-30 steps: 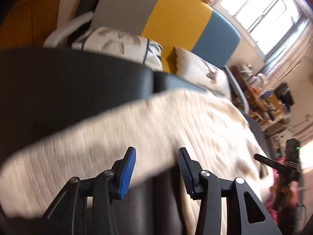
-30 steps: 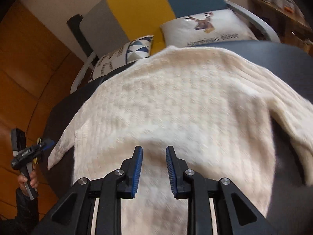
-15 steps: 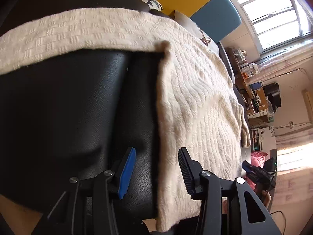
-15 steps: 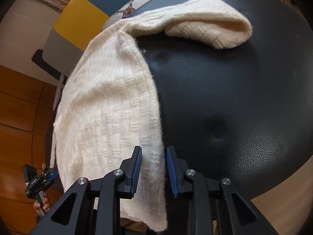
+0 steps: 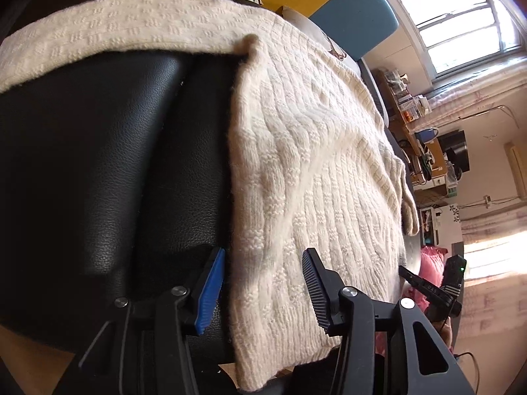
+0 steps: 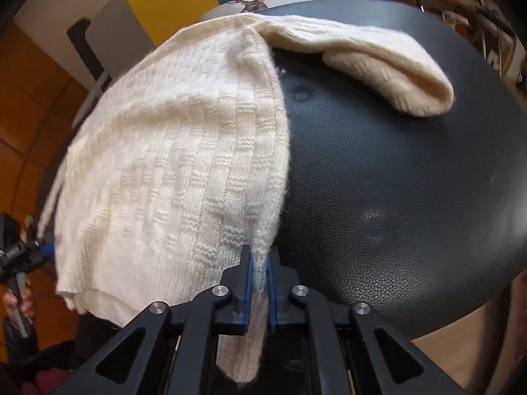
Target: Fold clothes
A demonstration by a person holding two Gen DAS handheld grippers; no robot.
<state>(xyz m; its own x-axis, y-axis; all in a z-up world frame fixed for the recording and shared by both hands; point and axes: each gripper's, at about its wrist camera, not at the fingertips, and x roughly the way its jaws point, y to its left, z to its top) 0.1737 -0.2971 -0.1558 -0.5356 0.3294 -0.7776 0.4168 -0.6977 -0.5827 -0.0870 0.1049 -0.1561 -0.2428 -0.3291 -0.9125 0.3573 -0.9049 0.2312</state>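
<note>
A cream knitted sweater (image 5: 313, 171) (image 6: 171, 177) lies spread over a black leather seat (image 5: 98, 164) (image 6: 395, 181), its hem hanging over the near edge. In the left wrist view my left gripper (image 5: 263, 283) stands open, straddling the sweater's left side edge near the hem without pinching it. One sleeve (image 5: 108, 42) stretches away across the top left. In the right wrist view my right gripper (image 6: 260, 276) is shut on the sweater's right side edge close to the hem. The other sleeve (image 6: 378, 65) lies folded on the leather at the upper right.
Behind the seat stands a grey, yellow and blue backrest (image 6: 158, 3) with printed cushions (image 6: 263, 0). A cluttered desk (image 5: 425, 151) and a bright window (image 5: 461, 16) lie at the right. Wood floor (image 6: 467, 362) shows below the seat edge. The right-hand gripper (image 5: 431, 293) shows in the left wrist view.
Both grippers came down toward the sweater's hem at the seat's near edge. The right gripper's jaws closed on the side edge; the left stayed open.
</note>
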